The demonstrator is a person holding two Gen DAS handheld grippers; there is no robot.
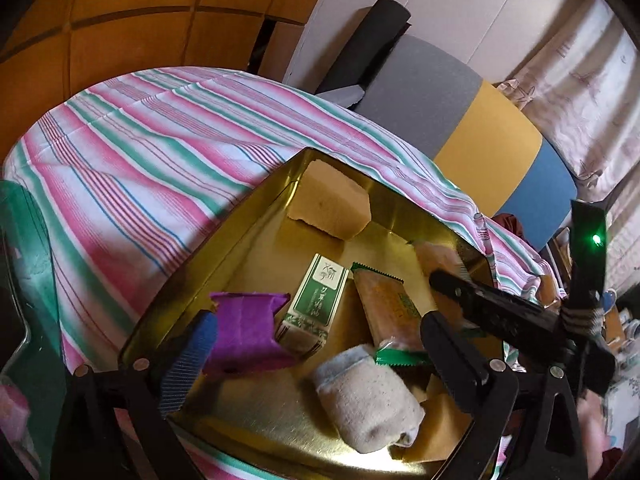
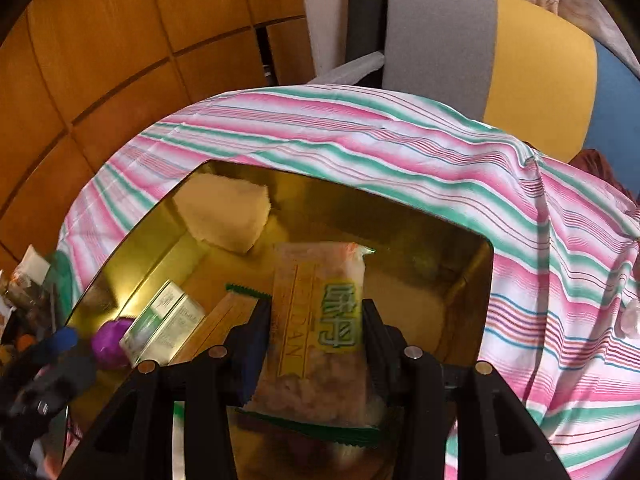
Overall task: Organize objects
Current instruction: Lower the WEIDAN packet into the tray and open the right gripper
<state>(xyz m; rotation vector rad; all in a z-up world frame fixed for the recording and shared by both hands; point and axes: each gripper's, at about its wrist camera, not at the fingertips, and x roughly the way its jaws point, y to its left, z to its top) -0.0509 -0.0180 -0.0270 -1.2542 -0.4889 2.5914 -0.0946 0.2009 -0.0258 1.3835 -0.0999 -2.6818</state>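
Two grippers hang over the gold tin (image 2: 472, 280): the right gripper (image 2: 316, 312) has its jaws tight on a snack pack (image 2: 320, 280), long way pointing ahead, while the left gripper (image 1: 316, 344) jaws are wide, empty.

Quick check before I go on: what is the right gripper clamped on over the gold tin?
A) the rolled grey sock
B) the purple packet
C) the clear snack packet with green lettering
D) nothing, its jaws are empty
C: in the right wrist view the right gripper has both fingers pressed on the sides of the clear snack packet, held above the gold tin.
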